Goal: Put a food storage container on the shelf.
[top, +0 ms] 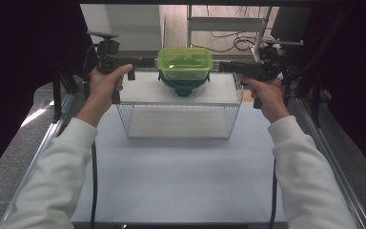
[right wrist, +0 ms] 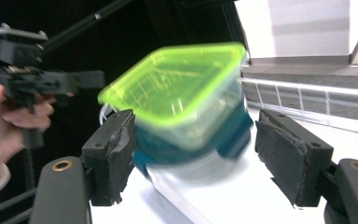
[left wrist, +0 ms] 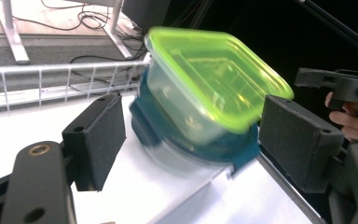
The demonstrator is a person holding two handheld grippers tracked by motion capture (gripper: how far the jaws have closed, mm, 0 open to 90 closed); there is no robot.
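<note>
The green-lidded container (top: 185,63) is sitting stacked on a teal-lidded tub (top: 184,86) atop the wire basket (top: 181,121). Both the left gripper (top: 138,62) and right gripper (top: 225,67) are flanking it, fingers spread wide and holding nothing; I judge a level, straight retreat is avoiding nudging the stack.

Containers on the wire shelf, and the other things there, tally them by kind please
Green-lidded clear container: 1
Teal-lidded container beneath it: 1
White wire shelf: 1
Hand-held grippers, left and right, both open: 2
Total: 5
</note>
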